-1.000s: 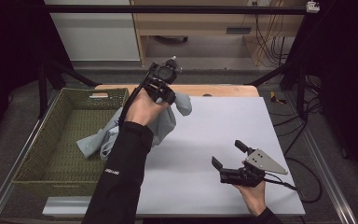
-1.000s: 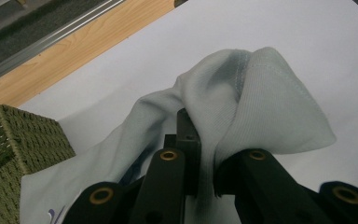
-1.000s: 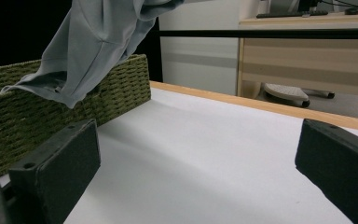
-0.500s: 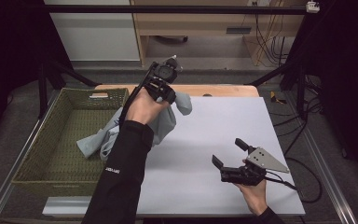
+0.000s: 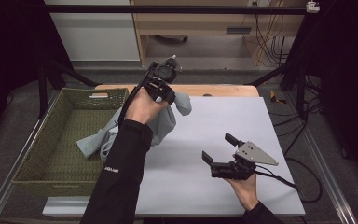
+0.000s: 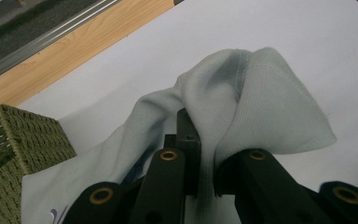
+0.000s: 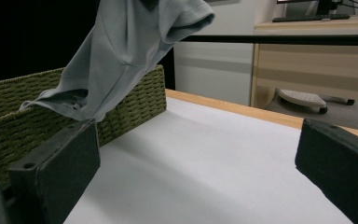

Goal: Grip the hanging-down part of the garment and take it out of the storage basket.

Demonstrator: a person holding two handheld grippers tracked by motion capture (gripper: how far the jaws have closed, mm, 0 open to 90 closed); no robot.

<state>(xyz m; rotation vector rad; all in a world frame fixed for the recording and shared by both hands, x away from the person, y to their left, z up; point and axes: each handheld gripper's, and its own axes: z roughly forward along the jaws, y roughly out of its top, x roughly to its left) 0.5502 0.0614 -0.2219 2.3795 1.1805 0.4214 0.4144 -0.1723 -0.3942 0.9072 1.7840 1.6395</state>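
A pale grey-blue garment [image 5: 165,122] hangs from my left gripper [image 5: 164,95], which is held above the table's far left beside the basket. In the left gripper view the black jaws are pinched together on a fold of the garment [image 6: 261,102], and my left gripper [image 6: 200,140] is shut on it. The garment's lower end [image 5: 93,140] trails into the basket. My right gripper [image 5: 219,148] rests low over the white table at the near right, with its jaws wide apart and nothing between them. In the right gripper view my right gripper [image 7: 200,158] faces the hanging garment [image 7: 121,51].
A green woven basket [image 5: 32,179] stands along the table's left side, its wall [image 7: 135,109] close to the hanging garment. The white table top [image 5: 223,116] has a wooden strip [image 5: 214,89] at its far edge. A shelf unit and cables lie beyond.
My right gripper has edged slightly left over the table, its jaws still wide apart. The left hand and the garment have kept still.
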